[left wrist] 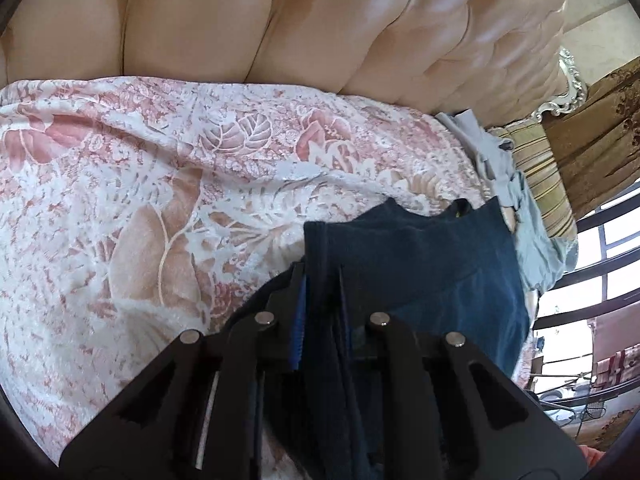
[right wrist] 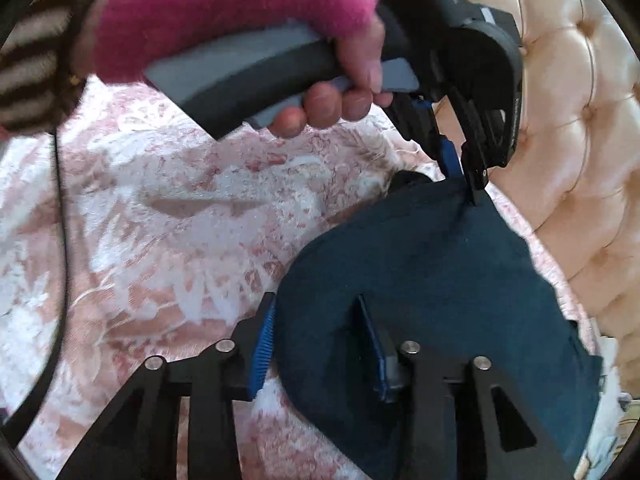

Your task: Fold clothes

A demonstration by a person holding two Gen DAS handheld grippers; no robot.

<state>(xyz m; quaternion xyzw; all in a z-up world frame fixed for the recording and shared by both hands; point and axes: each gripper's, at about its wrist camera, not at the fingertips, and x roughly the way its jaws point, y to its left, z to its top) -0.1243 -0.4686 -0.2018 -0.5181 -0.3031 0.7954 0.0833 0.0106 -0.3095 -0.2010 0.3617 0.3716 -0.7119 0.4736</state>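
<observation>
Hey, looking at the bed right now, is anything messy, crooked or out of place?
Yes, one thing. Beyond the dark blue garment both grippers hold, a light blue-grey garment lies crumpled at the edge of the floral bedspread, partly hanging off beside the tufted headboard. Otherwise only ordinary wrinkles show in the bedspread.

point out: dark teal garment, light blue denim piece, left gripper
Dark teal fabric garment (right wrist: 440, 272): right wrist view, middle of its flat panel.
Light blue denim piece (left wrist: 534, 248): left wrist view, lower frayed part.
Black left gripper (right wrist: 464, 178): right wrist view, fingertips pinching the garment's edge.
</observation>
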